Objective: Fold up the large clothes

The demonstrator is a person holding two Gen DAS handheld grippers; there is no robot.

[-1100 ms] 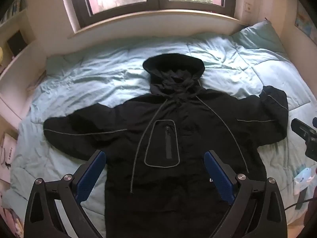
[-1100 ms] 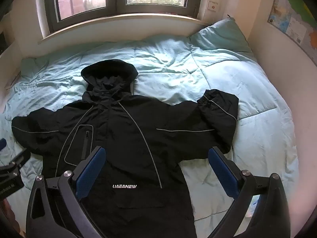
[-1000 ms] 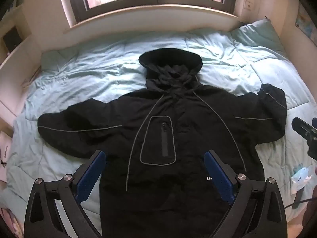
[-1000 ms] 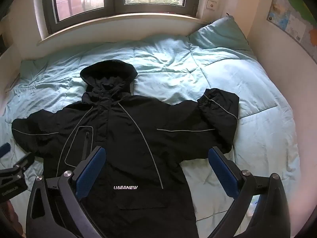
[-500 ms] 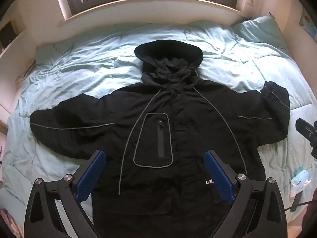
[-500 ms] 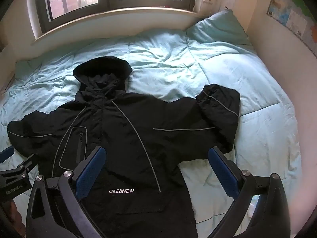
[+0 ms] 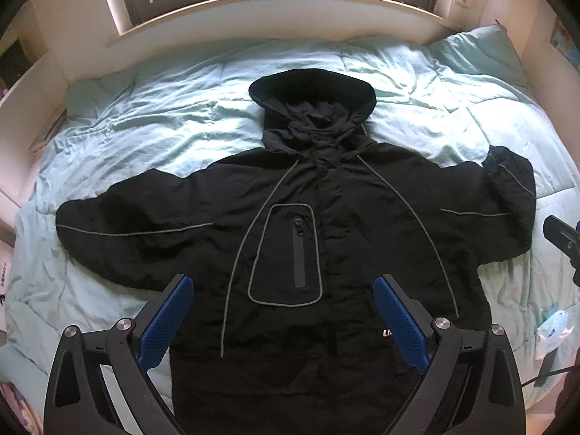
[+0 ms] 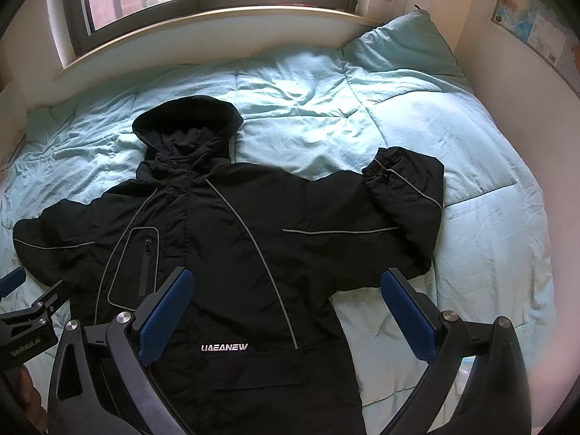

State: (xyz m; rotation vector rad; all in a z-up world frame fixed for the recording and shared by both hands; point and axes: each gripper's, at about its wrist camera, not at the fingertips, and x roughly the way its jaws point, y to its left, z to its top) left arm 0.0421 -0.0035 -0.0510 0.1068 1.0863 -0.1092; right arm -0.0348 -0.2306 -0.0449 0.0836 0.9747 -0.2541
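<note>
A black hooded jacket (image 7: 326, 239) (image 8: 232, 239) with grey piping lies front up and spread flat on a light blue duvet (image 7: 152, 123) (image 8: 417, 116). Its hood points toward the window and both sleeves stretch out sideways; the right sleeve's cuff (image 8: 402, 177) is bent back. My left gripper (image 7: 284, 311) hovers open above the jacket's lower front, holding nothing. My right gripper (image 8: 288, 311) hangs open over the lower right hem area, also empty. Each gripper shows at the edge of the other's view: the right gripper (image 7: 563, 239) and the left gripper (image 8: 21, 311).
A window with a wooden sill (image 7: 275, 3) runs behind the bed. A pillow (image 8: 402, 47) lies at the far right corner, beside a wall with a map (image 8: 536, 25). Shelving (image 7: 21, 72) stands at the left. A small light object and cable (image 7: 551, 333) sit at the bed's right edge.
Both grippers have tilted down and moved a little forward over the jacket, so the window shows less. The jacket has not moved and both grippers stay open.
</note>
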